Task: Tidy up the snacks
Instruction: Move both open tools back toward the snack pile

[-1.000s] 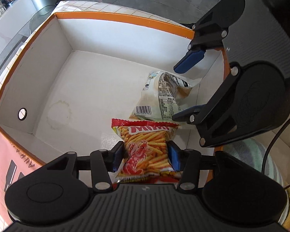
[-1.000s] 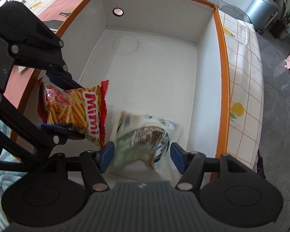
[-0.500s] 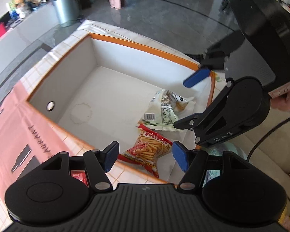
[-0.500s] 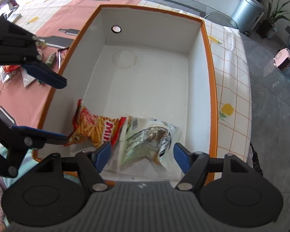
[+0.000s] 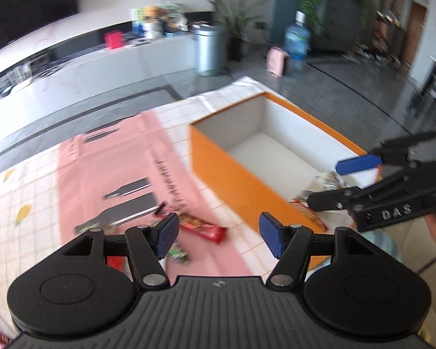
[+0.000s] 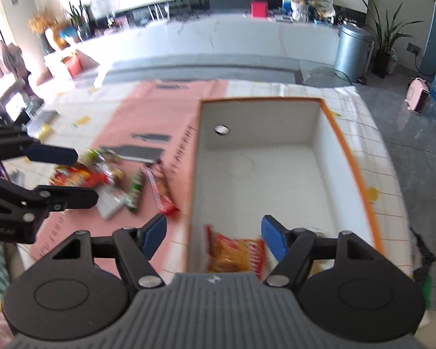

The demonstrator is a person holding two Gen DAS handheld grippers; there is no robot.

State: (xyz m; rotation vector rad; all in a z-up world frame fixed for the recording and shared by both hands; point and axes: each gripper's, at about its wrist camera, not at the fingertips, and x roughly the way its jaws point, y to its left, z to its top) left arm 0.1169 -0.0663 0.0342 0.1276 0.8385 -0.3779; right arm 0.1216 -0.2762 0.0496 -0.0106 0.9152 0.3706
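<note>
both your claws are empty: the left claw (image 5: pixel 218 240) stands apart, the right claw (image 6: pixel 213 237) is opening over the red chip bag (image 6: pixel 235 254) in the orange box (image 6: pixel 350 157). the loose snack pile (image 6: pixel 110 180) at left-centre overlaps; a hasty grab could pinch two wrappers or shove some off the bench (image 5: pixel 37 203).

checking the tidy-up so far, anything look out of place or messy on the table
Yes. Several snack packets lie in a loose heap on the pink cloth beside the orange box, not in it. Only the red chip bag shows clearly inside, at the near end. No spill or damage shows.
</note>
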